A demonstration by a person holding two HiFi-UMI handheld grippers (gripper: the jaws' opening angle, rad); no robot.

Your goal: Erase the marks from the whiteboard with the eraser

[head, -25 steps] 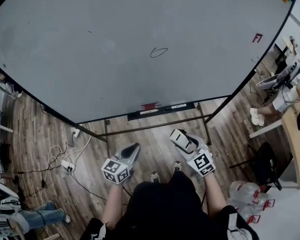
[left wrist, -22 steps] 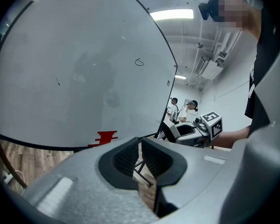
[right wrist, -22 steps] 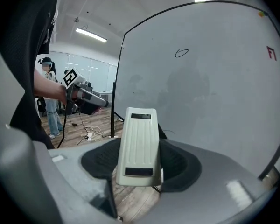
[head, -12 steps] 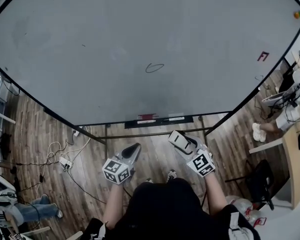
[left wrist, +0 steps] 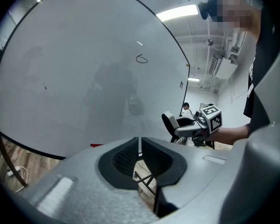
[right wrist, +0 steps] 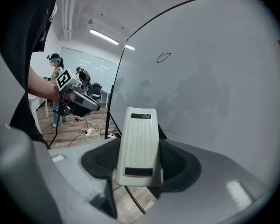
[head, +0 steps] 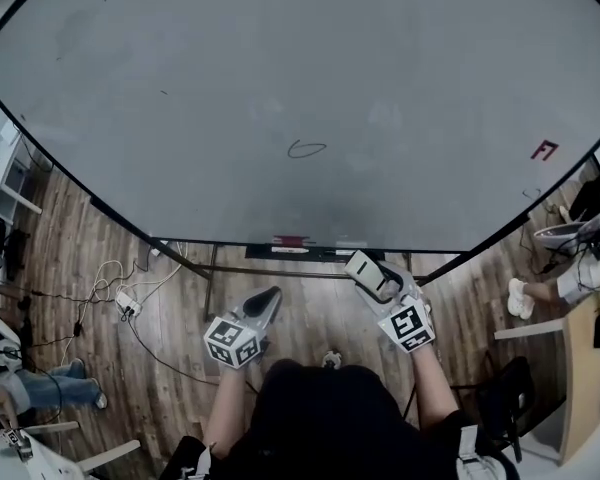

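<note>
Right now the right gripper (head: 372, 274) pinches the white eraser (head: 366, 278) between its jaws. The eraser sticks out lengthwise past the jaw tips and is clear of the whiteboard (head: 280, 58), with no contact. The left gripper (head: 266, 300) has its jaws pressed together on nothing, only a thin slit between the pads. It hangs beside the right one, also off the board.

Marks left on the board:
- An oval mark (head: 307, 149) sits ahead of and well above the right jaws.
- A small red mark (head: 544, 149) sits off to the right of those jaws, near the board edge.
- A short dark dash (head: 163, 93) sits far up and to the left of the left jaws.

The marker tray (head: 330, 253) lies just ahead of both jaw pairs, along the board's bottom edge. It holds a few markers and a red thing too small to name.

The step looks like the approach: the eraser is in hand and wiping hasn't started. The oval is probably the first target, being the nearest mark. The next move calls for raising the right jaws up and forward to the oval. The eraser's wiping face then has to be turned flat onto the board before rubbing. I can't tell which face is the felt one.
</note>
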